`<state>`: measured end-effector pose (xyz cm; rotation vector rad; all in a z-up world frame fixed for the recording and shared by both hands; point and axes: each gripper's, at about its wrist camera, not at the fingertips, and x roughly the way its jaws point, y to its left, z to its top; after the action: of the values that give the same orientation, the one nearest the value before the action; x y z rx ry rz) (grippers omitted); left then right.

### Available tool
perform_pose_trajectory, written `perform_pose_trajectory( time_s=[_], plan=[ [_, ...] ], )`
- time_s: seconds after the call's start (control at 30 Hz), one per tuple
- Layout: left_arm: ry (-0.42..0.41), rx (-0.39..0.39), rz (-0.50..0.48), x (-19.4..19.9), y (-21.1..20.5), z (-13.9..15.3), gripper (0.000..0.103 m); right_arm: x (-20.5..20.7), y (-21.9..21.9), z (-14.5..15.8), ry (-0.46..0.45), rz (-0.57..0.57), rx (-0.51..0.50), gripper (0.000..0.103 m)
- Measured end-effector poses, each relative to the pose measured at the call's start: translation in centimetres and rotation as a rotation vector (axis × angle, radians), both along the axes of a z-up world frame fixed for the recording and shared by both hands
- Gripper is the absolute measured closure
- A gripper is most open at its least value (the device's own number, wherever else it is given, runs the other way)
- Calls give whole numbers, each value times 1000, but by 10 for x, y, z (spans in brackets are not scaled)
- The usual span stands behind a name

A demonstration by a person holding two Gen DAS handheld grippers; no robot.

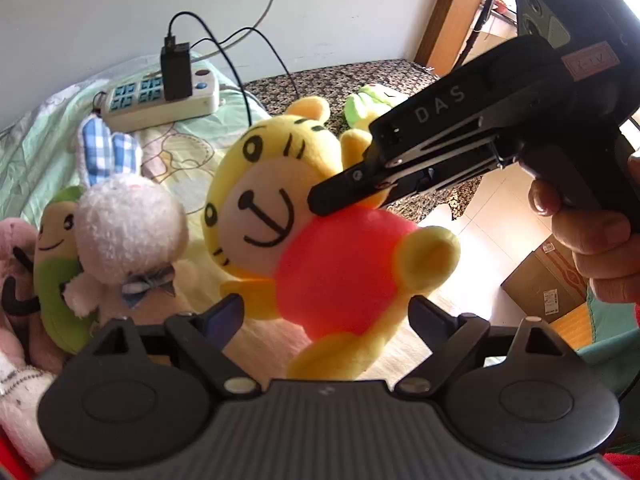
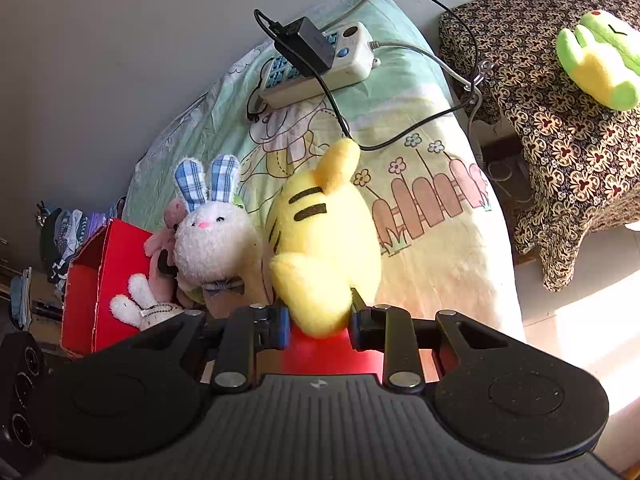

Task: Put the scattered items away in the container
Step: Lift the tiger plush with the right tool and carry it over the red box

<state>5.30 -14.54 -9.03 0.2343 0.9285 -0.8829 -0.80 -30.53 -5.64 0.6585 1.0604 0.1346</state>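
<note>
**Two grippers, one yellow tiger plush held up near the red box**

Bed cover point(image 2: 420, 92), pale green with a cartoon fence print, fills most of the right wrist view; a patterned brown cloth point(image 2: 568, 128) covers the furniture just beside it.

Red box point(image 2: 104, 264) stands at the near left edge of the bed, open side up. Inside or against it: white rabbit plush point(image 2: 216, 240) with blue checked ears, a pink plush point(image 2: 160, 240) behind it, and a small white fuzzy toy point(image 2: 136, 304) at the box's front. In the left wrist view a green plush point(image 1: 56, 264) sits just beside the rabbit.

Tiger plush point(image 1: 320, 224), yellow with a red body, hangs in the air between the two tools, face toward the left wrist camera, back toward the right one.

Right gripper point(image 2: 320, 324): fingers drawn in and pressed on the plush's yellow lower body, one on either side. From the left camera its black fingertips point(image 1: 340, 196) meet the toy at the neck, between head and red body.

Left gripper point(image 1: 326, 312): jaws spread wide, nothing pinched. The tiger's red belly and legs hang between and just above the fingers; contact cannot be told.

Green frog plush point(image 2: 600, 60) lies on the patterned cloth, well apart from the box.

Power strip point(image 2: 320, 64) with a black adapter plugged in rests at the bed's far end.
</note>
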Motion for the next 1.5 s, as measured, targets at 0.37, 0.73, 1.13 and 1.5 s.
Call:
perform_pose_trajectory(
  time_s=[0.37,0.73,1.13,1.5],
  plan=[
    [120,96,-58,-29,-20,-44,9,-26,5,-28,-8,-81,-74,37],
    [62,87,-69,-55,-23,-34,33,-49,14,-13,-43,-62,-49,62],
    [-157,-60,-75,-110,21,46,42,-84,60,77,-293,-4,-97,65],
    [-361,-75,105,-111,163,118,41,-34,188,116,-490,107,-31,65]
  ],
)
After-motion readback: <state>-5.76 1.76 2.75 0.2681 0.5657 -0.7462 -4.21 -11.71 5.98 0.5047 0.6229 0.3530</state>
